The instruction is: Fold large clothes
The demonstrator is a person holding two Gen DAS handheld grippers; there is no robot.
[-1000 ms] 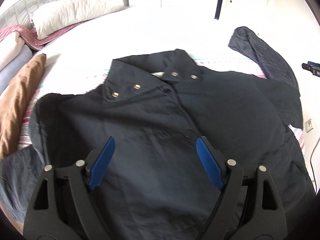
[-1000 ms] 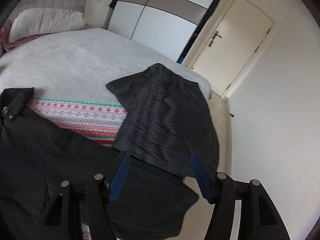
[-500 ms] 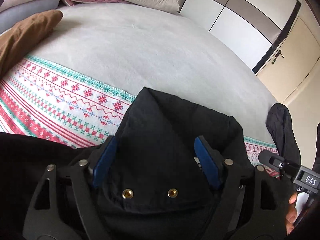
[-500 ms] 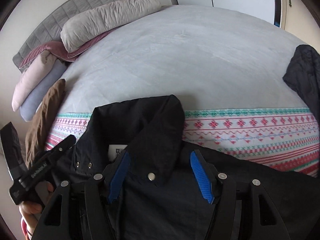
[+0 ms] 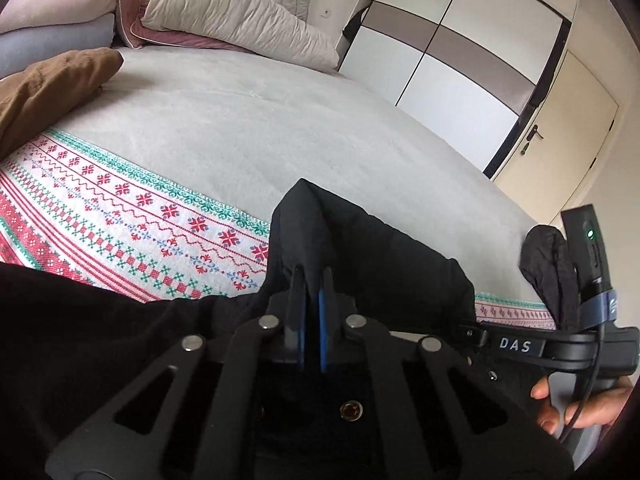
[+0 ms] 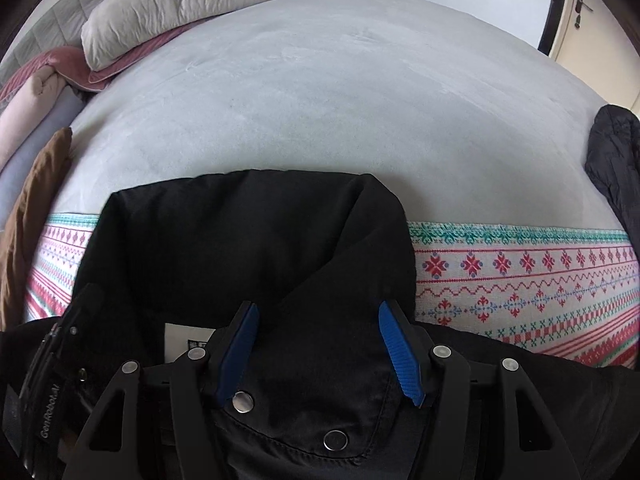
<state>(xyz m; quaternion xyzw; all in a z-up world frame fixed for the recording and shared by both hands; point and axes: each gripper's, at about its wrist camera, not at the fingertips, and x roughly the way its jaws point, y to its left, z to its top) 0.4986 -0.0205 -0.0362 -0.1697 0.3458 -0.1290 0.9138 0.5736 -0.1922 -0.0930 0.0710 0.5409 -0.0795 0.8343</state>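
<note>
A large black jacket (image 5: 380, 248) lies on the bed with its collar (image 6: 248, 232) toward the pillows; snap buttons show on the collar flap. My left gripper (image 5: 311, 280) is shut on a fold of the collar at its left side. My right gripper (image 6: 318, 316) is open, its blue pads (image 6: 400, 352) either side of the collar's right flap, just above the fabric. The right gripper's body also shows at the right of the left wrist view (image 5: 560, 344). The left gripper's body shows at the lower left of the right wrist view (image 6: 52, 380).
The bed (image 6: 340, 80) has a grey cover and a red and green patterned band (image 5: 120, 208). Pillows (image 5: 236, 12) lie at the head, with a brown cushion (image 5: 44, 84) to the left. A dark quilted garment (image 6: 616, 160) lies at the right edge. A wardrobe (image 5: 460, 64) and door (image 5: 560, 152) stand behind.
My left gripper has closed on the collar fold. My right gripper has moved closer over the collar's right flap and stays open.
</note>
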